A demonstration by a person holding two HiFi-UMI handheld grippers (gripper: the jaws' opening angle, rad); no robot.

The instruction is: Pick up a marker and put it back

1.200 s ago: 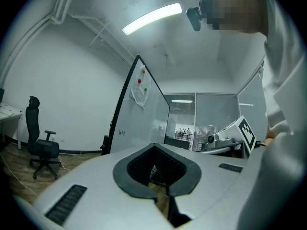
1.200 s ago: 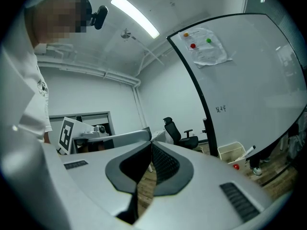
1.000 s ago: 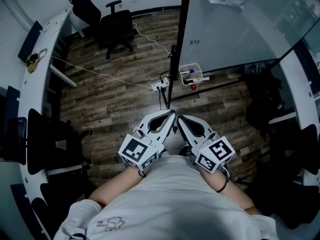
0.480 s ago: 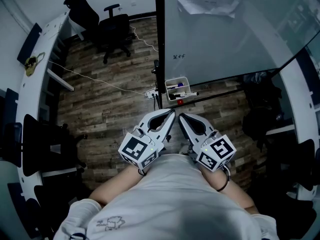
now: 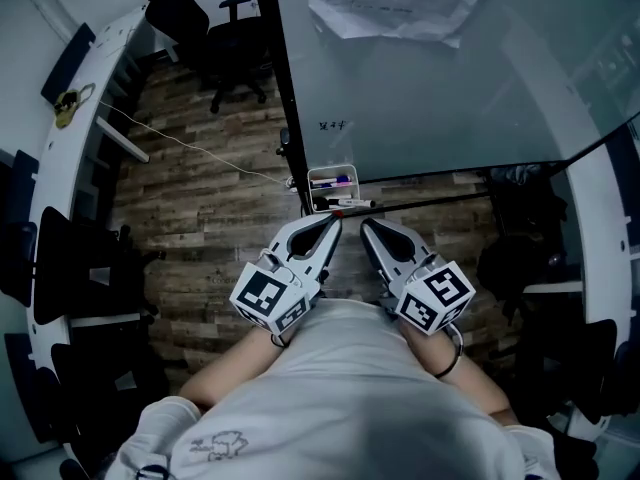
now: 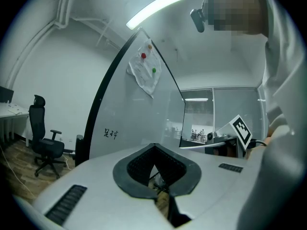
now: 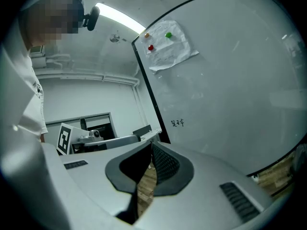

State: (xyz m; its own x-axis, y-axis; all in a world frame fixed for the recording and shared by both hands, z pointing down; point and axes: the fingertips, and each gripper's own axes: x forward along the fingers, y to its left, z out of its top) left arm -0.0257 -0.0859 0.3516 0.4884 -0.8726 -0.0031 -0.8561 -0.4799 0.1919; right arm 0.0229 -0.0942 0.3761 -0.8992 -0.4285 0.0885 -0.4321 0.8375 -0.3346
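Note:
A small white tray (image 5: 318, 176) hangs at the whiteboard's (image 5: 430, 88) lower left corner and holds markers, one with a purple cap (image 5: 341, 180). Another marker (image 5: 350, 204) lies across the tray's near edge. My left gripper (image 5: 332, 222) and right gripper (image 5: 366, 226) sit side by side just below the tray, tips pointing at it, apart from it. Both are shut with nothing between the jaws. In the left gripper view the left gripper (image 6: 153, 148) faces the whiteboard (image 6: 139, 119). The right gripper (image 7: 151, 146) also faces the whiteboard (image 7: 225, 90).
A sheet of paper (image 5: 390, 3) is pinned to the board with magnets. A black office chair (image 5: 235, 43) stands at the back left, and a cable (image 5: 190, 148) runs over the wooden floor. A curved white desk (image 5: 70, 128) lines the left; dark bags (image 5: 520, 248) sit at right.
The whiteboard and marker tray have shifted left and nearer in the head view, so the tray now lies just beyond the gripper tips. Both grippers stay shut and side by side.

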